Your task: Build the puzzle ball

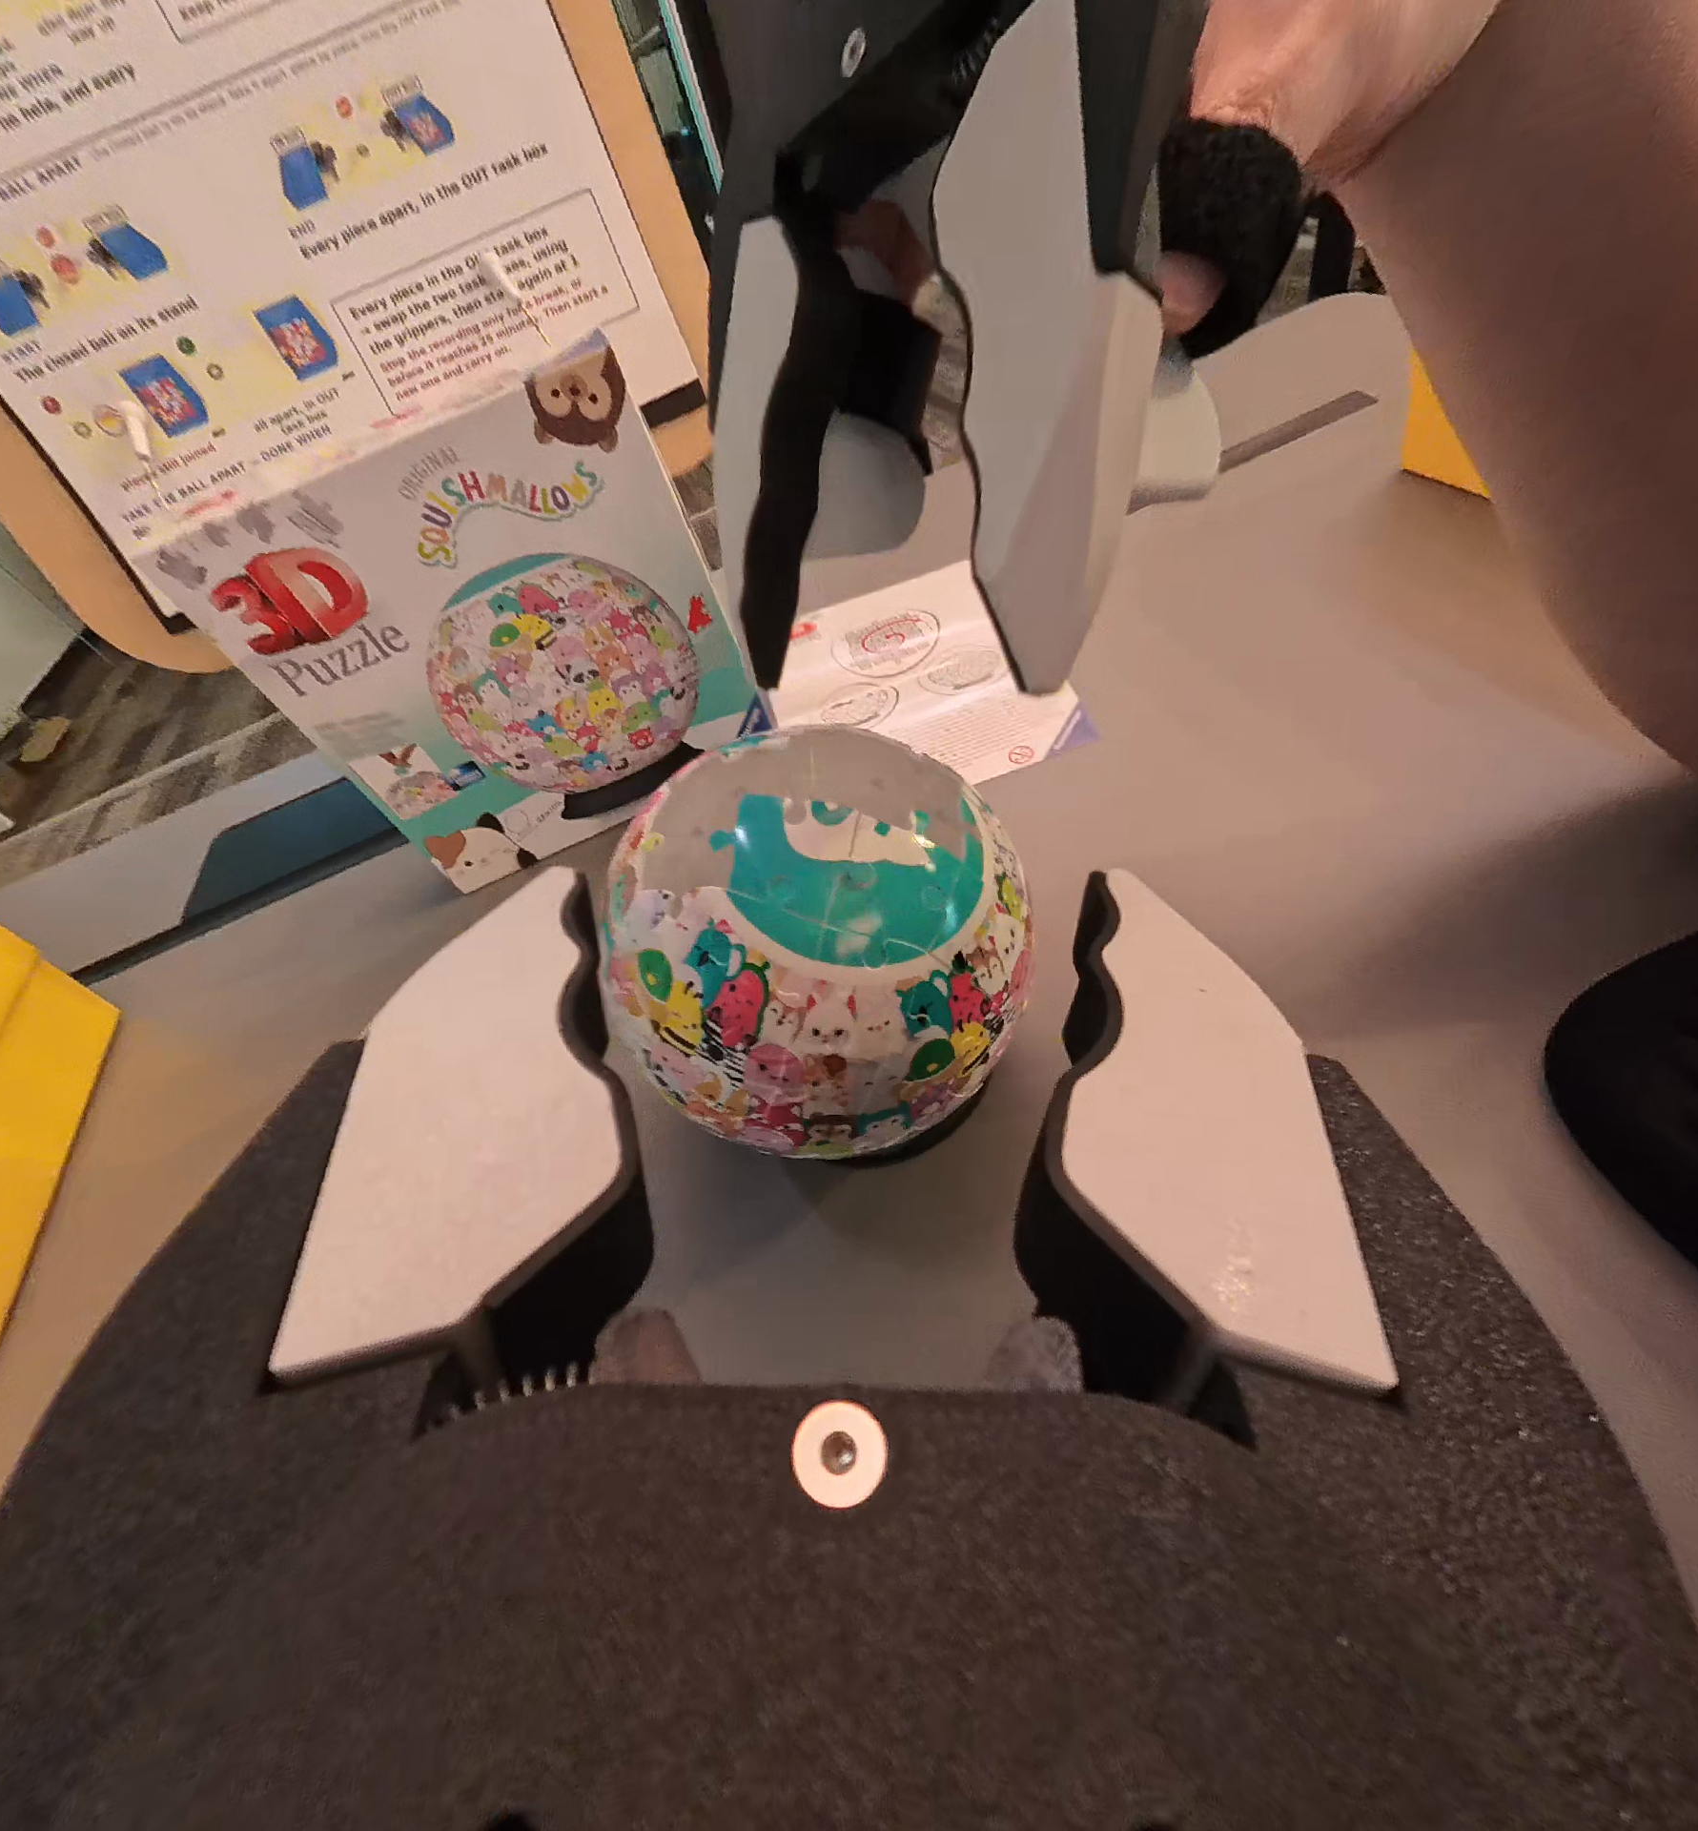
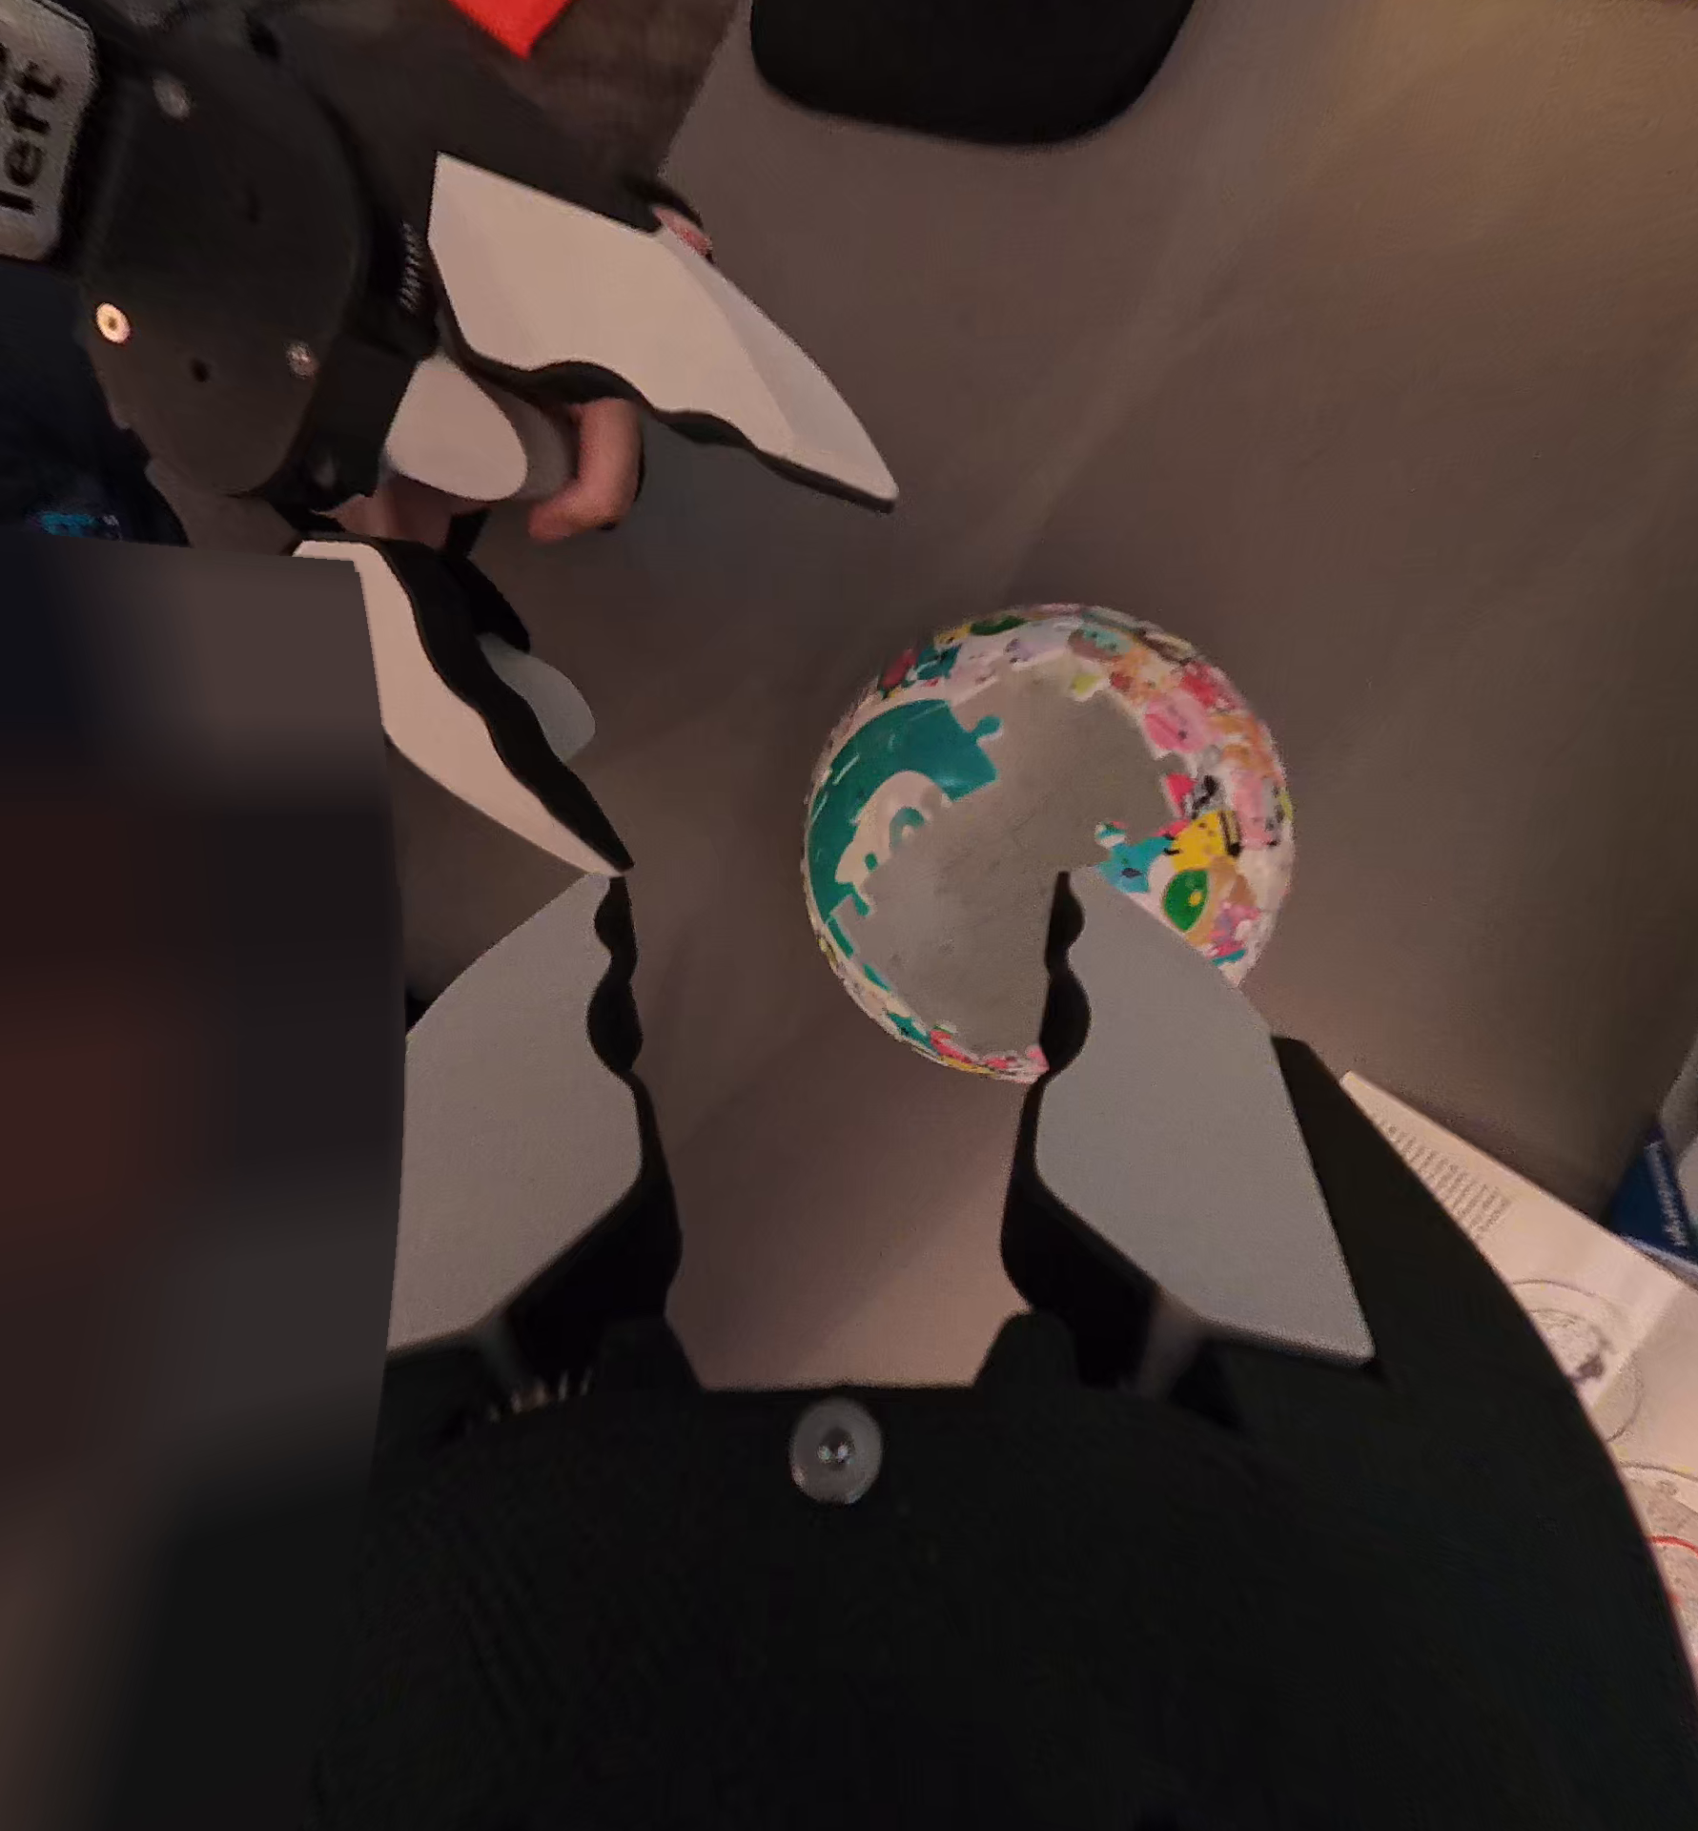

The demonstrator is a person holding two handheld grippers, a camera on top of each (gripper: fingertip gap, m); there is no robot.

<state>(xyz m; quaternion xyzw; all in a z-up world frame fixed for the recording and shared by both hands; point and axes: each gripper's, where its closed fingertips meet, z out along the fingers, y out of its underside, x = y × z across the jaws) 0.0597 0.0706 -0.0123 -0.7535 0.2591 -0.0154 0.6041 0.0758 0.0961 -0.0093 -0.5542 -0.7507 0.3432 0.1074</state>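
On the grey table (image 1: 1320, 793), left wrist view: one ball (image 1: 815, 951) sits upright on a dark stand (image 1: 884, 1149), between the left gripper's (image 1: 835, 892) two fingers, not touched by either; jaws wide apart, nothing held. Ball top has a ragged gap beside a teal cap. Right gripper (image 1: 909, 684) hangs above and behind the ball, tips pointing down, jaws apart, empty; a hand (image 1: 1211, 248) in a black fingerless glove holds it. One box (image 1: 448, 634) stands behind left, one leaflet (image 1: 934, 664) lies flat behind the ball, one poster (image 1: 260, 198) stands at rear.

Right wrist view, looking down: right gripper (image 2: 840, 882) spread, empty, its right finger overlapping the ball's (image 2: 1053, 842) edge; contact unclear. Left gripper (image 2: 765, 674) enters from upper left, open, bare fingertips (image 2: 587, 476) on its grip. Leaflet (image 2: 1617, 1387) at right edge
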